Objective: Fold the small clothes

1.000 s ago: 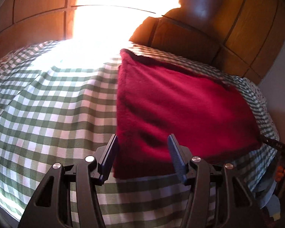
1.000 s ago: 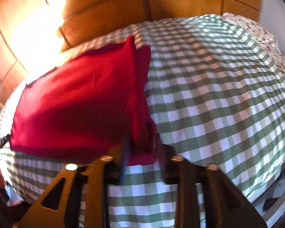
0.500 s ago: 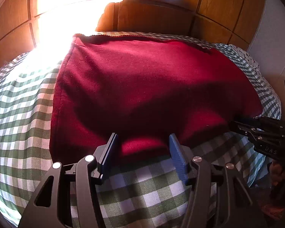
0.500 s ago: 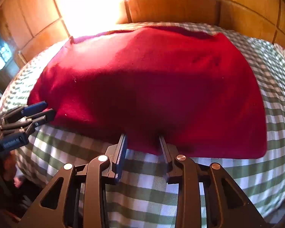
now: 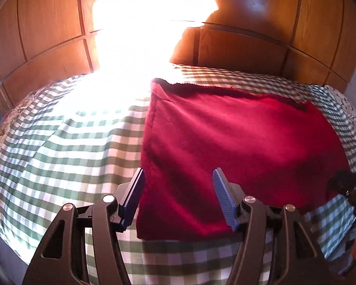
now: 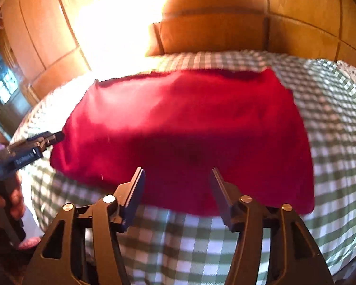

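A: State of your tongs?
B: Your left gripper [image 5: 178, 196] and right gripper [image 6: 176, 194] have just been opening; both stand apart, empty.
A: The garment?
B: The red cloth [image 5: 237, 147] lies folded flat on the checked bedcover [image 5: 66, 152], beyond both.

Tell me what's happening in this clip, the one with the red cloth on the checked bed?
A person is folding a red garment on a bed with a green-and-white checked cover, one hand-held gripper in each hand. The left hand-held gripper hangs open over the garment's near-left corner. The right hand-held gripper is over the near edge; its jaws have just been opening and nothing is pinched between them. The garment lies flat as a rough rectangle, so neither gripper holds it at this moment.
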{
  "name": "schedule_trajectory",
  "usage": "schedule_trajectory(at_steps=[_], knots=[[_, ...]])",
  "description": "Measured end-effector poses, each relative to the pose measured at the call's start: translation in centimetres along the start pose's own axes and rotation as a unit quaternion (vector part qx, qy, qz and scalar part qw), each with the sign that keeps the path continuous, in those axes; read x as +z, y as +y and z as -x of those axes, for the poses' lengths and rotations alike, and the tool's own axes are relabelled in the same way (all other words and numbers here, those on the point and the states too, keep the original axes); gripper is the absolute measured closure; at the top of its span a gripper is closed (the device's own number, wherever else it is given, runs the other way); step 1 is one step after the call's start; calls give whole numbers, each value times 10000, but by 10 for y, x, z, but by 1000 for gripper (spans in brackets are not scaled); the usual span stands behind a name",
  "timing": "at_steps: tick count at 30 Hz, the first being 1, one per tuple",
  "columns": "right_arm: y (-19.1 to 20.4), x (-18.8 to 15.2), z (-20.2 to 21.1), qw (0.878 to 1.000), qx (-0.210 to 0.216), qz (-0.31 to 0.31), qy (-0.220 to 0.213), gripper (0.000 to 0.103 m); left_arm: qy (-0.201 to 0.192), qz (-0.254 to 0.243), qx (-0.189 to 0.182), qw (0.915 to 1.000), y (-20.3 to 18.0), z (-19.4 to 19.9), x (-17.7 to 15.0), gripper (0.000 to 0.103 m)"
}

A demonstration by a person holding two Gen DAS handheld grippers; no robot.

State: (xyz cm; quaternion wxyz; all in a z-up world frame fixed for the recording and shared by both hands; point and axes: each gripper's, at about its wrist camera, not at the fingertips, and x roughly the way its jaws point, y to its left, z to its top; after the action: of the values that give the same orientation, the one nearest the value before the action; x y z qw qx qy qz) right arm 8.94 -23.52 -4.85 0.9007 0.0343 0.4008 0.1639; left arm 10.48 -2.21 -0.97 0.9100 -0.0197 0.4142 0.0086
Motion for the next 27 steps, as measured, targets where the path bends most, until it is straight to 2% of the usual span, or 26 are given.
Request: schedule_trajectory(at_steps=[4, 8, 10, 12, 13, 17, 21, 25, 27], knots=[[-8, 23, -10, 9994, -329, -58, -128, 43, -10, -19, 55, 10000, 3, -5, 5, 43], [-29, 51, -37, 9959, -884, -135, -149, 43, 11, -36, 82, 10000, 6, -7, 7, 42], [-43, 58, -53, 9927, -1182, -221, -55, 43, 32, -49, 110, 9999, 6, -10, 8, 42], [-60, 61, -77, 9881, -1496, -269, 235, 43, 39, -47, 142, 9999, 7, -11, 6, 42], [-65, 60, -84, 9882, -1481, -284, 285, 43, 45, -48, 163, 9998, 8, -11, 6, 42], [-63, 54, -90, 9870, -1603, -146, 19, 42, 68, -23, 215, 9997, 12, -15, 7, 41], [-67, 44, -89, 9882, -1500, -173, -265, 41, 149, 63, 126, 9998, 21, -20, 11, 39], [-67, 45, -88, 9885, -1474, -170, -303, 40, 318, 727, -393, 9961, 55, -32, 29, 40], [-67, 44, -87, 9886, -1460, -182, -333, 40, 448, 1123, -665, 9904, 74, -44, 41, 49]])
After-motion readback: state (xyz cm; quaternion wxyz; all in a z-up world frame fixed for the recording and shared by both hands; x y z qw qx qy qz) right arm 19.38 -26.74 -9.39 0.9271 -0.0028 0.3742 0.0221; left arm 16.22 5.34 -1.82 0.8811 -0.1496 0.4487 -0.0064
